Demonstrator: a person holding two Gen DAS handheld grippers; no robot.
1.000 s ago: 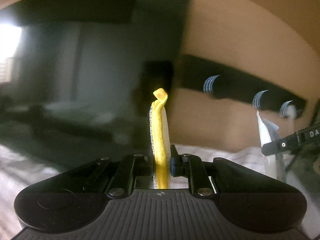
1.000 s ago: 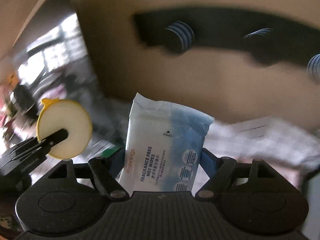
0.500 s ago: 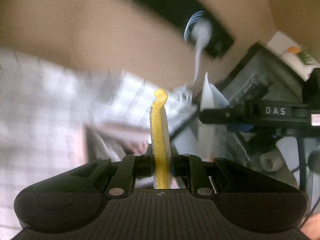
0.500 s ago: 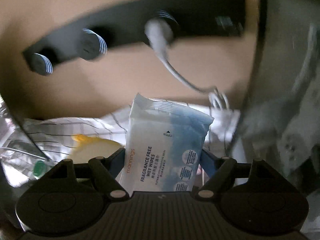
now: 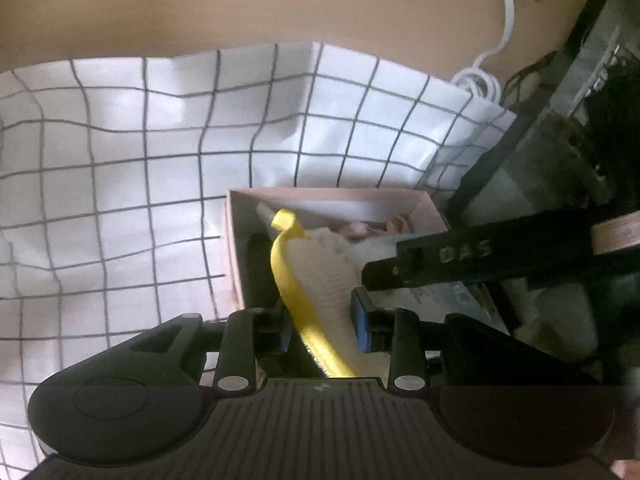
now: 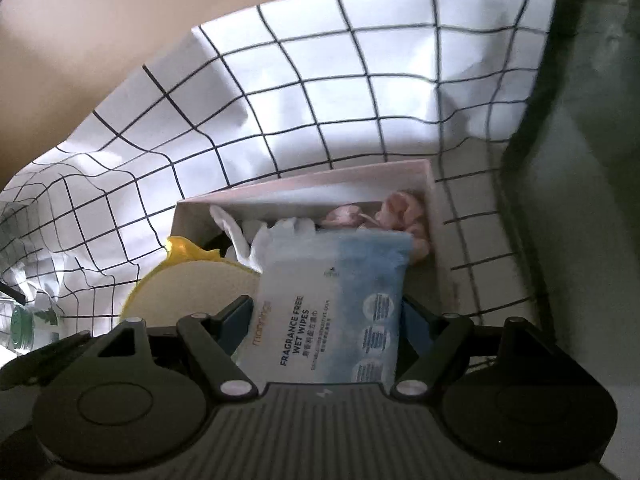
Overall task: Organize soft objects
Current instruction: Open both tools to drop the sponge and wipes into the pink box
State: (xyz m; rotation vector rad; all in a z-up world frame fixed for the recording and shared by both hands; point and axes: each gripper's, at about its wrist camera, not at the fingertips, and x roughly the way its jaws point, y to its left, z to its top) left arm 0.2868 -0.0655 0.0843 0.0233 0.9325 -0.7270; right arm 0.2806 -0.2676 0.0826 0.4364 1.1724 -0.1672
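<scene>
Left gripper (image 5: 322, 330): its jaws have just been opening, and the yellow-edged sponge (image 5: 316, 280) leans loose between them, resting toward the right pad, no longer pinched. It tips forward over the near end of the pink box (image 5: 336, 196), so this looks like the release, the sponge on its way in.

Right gripper (image 6: 326, 334): jaws wide but clamped on the wipes pack (image 6: 332, 304), pads pressing both sides, label facing the camera. The pack hangs over the box too, just beside the sponge, which shows to its left in the right wrist view.

So the step in hand, I'd say, is dropping both soft things into the box. Next the left should back off and let the sponge fall clear, then the right lowers the pack and lets go.

Watch the room, though. Pink soft bits (image 6: 400, 212) fill the far corner, white tissue (image 6: 248, 232) sits in the middle, and the two grippers crowd one opening; the right one's finger crosses right before the sponge. The box sits on a checked cloth (image 5: 120, 160); a white cable (image 5: 492, 52) lies coiled behind, a dark frame (image 5: 520, 140) to the right.
</scene>
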